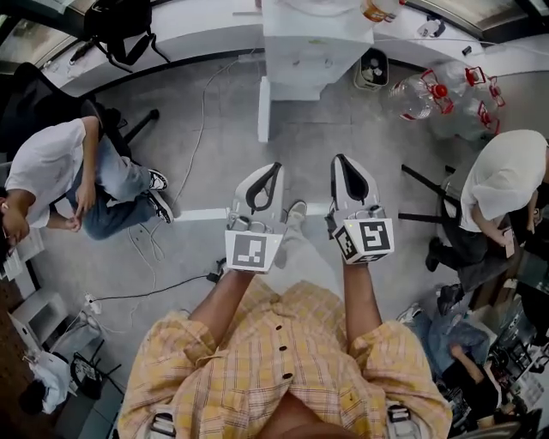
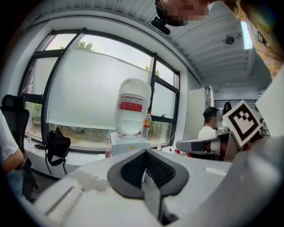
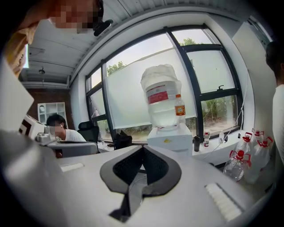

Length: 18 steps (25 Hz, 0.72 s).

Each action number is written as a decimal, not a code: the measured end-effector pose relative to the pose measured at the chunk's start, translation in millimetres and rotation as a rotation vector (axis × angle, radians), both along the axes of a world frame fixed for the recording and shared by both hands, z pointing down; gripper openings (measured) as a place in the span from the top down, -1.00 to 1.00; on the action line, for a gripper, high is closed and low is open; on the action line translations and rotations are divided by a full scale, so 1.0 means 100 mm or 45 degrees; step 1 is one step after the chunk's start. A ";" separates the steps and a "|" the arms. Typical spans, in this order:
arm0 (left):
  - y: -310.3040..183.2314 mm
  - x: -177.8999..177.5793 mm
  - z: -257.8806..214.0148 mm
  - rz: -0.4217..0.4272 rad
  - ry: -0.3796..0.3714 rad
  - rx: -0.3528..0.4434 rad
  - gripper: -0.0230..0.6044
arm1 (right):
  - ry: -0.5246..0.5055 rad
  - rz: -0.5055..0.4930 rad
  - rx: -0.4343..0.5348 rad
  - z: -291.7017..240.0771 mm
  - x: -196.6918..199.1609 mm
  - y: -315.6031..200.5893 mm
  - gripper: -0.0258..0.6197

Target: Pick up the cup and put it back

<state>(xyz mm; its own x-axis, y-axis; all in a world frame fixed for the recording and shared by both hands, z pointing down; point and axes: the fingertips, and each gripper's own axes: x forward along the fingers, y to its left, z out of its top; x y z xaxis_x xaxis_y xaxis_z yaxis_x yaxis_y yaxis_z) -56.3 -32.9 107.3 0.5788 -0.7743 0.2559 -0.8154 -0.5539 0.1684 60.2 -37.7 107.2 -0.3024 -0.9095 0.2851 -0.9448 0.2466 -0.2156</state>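
Observation:
Both grippers are held side by side at waist height over the grey floor, pointing at a white water dispenser (image 1: 302, 45). My left gripper (image 1: 265, 174) is shut with nothing in it, and my right gripper (image 1: 345, 165) is also shut and empty. In the left gripper view the left gripper (image 2: 144, 154) points at the dispenser (image 2: 129, 142) with its upturned water bottle (image 2: 132, 106). The right gripper (image 3: 142, 151) faces the same dispenser (image 3: 171, 138). A small dark cup-like container (image 3: 196, 143) stands on the counter just right of the dispenser; in the head view it is the dark container (image 1: 373, 69).
A person sits at the left (image 1: 64, 171) and another at the right (image 1: 504, 180). Several empty water jugs (image 1: 446, 93) lie right of the dispenser. A black bag (image 1: 120, 24) rests on the window counter. Cables (image 1: 202, 120) run across the floor. An orange-labelled bottle (image 3: 179, 111) stands beside the dispenser.

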 end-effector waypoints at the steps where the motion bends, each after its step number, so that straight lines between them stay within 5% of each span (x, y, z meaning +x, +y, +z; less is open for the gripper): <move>1: -0.06 -0.02 0.04 0.007 0.000 -0.001 0.92 | 0.000 0.012 0.000 0.03 -0.02 -0.07 0.92; 18: -0.83 0.11 1.54 -0.013 0.003 -0.062 0.92 | -0.012 0.055 -0.014 1.51 -0.03 -0.92 0.92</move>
